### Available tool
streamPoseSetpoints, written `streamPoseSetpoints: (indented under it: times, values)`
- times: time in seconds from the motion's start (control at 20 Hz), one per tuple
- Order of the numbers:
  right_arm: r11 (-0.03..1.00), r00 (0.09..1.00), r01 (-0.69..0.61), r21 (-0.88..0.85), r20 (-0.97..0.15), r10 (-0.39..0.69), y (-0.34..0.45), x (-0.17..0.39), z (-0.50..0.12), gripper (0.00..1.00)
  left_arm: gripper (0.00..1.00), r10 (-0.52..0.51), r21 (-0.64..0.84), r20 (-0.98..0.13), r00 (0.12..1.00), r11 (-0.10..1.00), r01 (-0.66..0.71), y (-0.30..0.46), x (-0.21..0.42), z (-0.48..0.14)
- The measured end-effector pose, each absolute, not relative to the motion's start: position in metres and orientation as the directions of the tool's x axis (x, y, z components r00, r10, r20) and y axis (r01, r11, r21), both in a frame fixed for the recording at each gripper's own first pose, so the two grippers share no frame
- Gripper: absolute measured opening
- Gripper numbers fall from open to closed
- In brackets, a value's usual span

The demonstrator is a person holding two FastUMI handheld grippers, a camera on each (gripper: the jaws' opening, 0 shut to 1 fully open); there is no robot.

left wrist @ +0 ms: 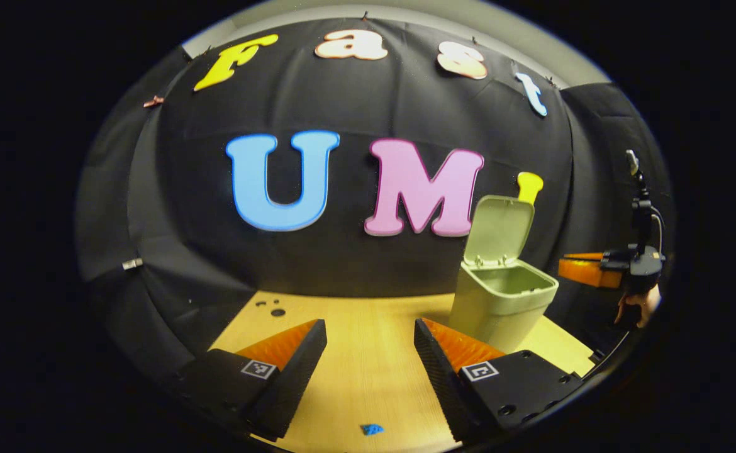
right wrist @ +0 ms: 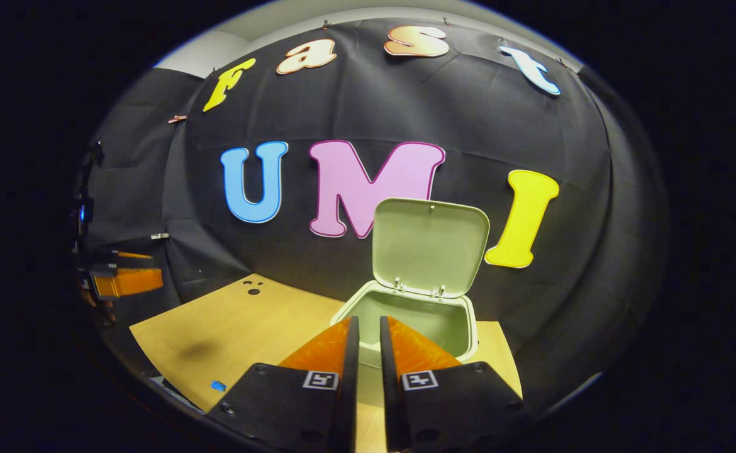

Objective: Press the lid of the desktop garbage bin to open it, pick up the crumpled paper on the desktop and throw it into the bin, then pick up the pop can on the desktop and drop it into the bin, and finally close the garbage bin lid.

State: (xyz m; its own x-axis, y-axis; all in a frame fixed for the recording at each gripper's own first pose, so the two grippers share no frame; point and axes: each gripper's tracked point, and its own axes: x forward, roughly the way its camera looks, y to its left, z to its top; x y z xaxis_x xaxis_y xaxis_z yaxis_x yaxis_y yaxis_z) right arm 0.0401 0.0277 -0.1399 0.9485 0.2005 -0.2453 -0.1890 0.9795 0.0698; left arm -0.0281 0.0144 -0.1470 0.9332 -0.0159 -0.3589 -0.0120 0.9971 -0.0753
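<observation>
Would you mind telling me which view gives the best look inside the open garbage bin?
The right gripper view: it looks down over the garbage bin from close by, showing its interior below the raised lid. The left gripper view shows the bin from the side and farther off, mostly its outer wall and rim.

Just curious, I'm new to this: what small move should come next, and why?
Probably raise the right tool to the lid and tip it shut: the lid stands upright over the open bin, and that tool hangs at the bin's front rim.
</observation>
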Motion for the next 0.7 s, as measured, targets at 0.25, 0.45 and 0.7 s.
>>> streamPoseSetpoints:
  times: [0.25, 0.45, 0.7]
  values:
    - [0.970, 0.934, -0.229, 0.084, -0.264, 0.243, 0.042, 0.016, -0.143, 0.38, 0.92, -0.073, -0.129, -0.508, 0.858, 0.992, 0.009, 0.002, -0.063, -0.226]
    - [0.963, 0.929, -0.218, 0.157, -0.269, 0.254, 0.049, 0.001, -0.141, 0.46, 0.91, -0.086, -0.096, -0.592, 0.801, 0.995, 0.036, -0.004, -0.079, -0.277]
    - [0.968, 0.934, -0.197, 0.153, -0.272, 0.233, 0.048, -0.017, -0.146, 0.54, 0.89, -0.104, -0.084, -0.659, 0.745, 0.994, 0.064, -0.008, -0.093, -0.327]
